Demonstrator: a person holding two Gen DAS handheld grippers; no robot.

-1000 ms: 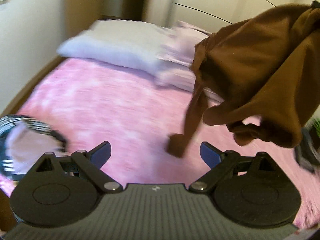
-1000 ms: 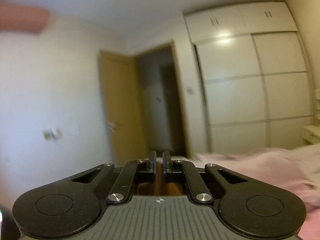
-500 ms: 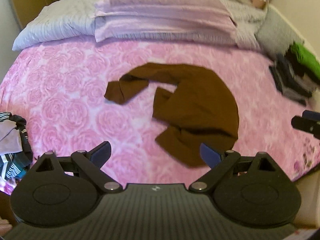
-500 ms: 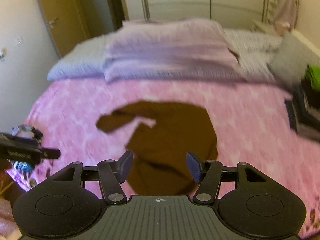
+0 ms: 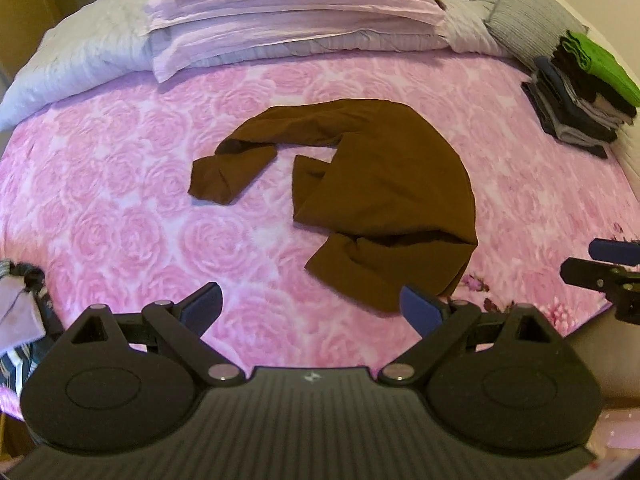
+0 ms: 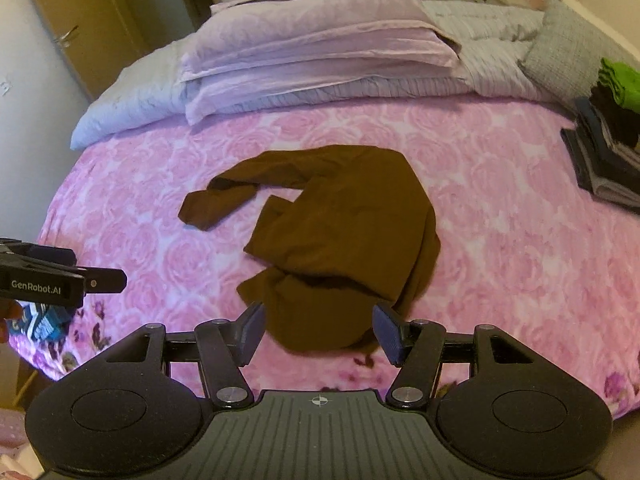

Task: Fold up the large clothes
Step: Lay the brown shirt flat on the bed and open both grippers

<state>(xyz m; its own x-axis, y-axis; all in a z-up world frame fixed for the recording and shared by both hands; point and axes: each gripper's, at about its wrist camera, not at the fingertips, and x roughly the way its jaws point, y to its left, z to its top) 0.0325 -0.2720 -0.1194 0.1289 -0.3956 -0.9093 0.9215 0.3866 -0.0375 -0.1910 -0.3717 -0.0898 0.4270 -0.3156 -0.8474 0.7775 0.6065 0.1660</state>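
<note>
Left gripper [image 5: 311, 306]: jaws spread wide, nothing between the pads, held above the near edge of the bed [image 5: 120, 208]. Right gripper [image 6: 319, 329]: jaws have just been opening and now stand wide, empty, poised over the near end of the brown garment [image 6: 344, 224] without touching it. The garment lies crumpled and unfolded at the middle of the pink rose-patterned bed, one sleeve trailing toward the left edge. Folded lilac bedding [image 6: 316, 52] lies along the far edge. A stack of folded clothes [image 6: 612, 144] sits by the right edge.
</note>
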